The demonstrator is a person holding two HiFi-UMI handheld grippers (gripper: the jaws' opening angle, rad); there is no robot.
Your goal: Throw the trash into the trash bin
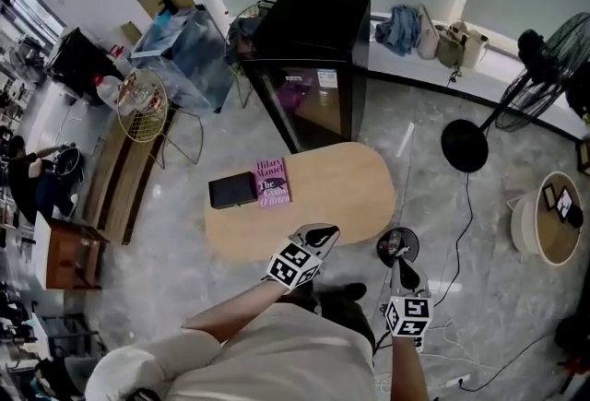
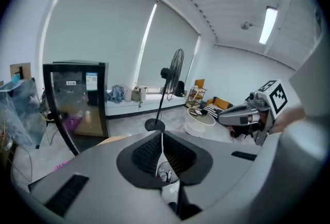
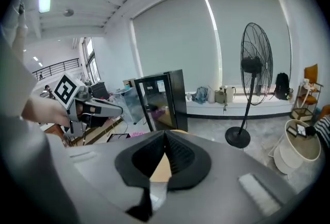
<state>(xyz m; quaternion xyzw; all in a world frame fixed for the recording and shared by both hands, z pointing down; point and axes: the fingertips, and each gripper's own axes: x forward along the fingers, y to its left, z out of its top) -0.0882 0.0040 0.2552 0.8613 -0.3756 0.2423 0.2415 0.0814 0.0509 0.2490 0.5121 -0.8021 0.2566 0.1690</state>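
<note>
The trash bin, small, round and dark, stands on the floor by the oval wooden table's near right end, with pale scraps inside. My left gripper hangs above the table's front edge, jaws shut and empty. In the left gripper view its pads meet, and the bin shows far below through the gap under them. My right gripper is raised just beside the bin, on my side of it. Its jaws are shut on nothing, with the tabletop showing beneath. Each gripper sees the other: right, left.
A black book and a pink book lie on the table's left part. A black glass-door fridge stands behind the table. A standing fan and a white round side table are at the right. Cables trail on the floor.
</note>
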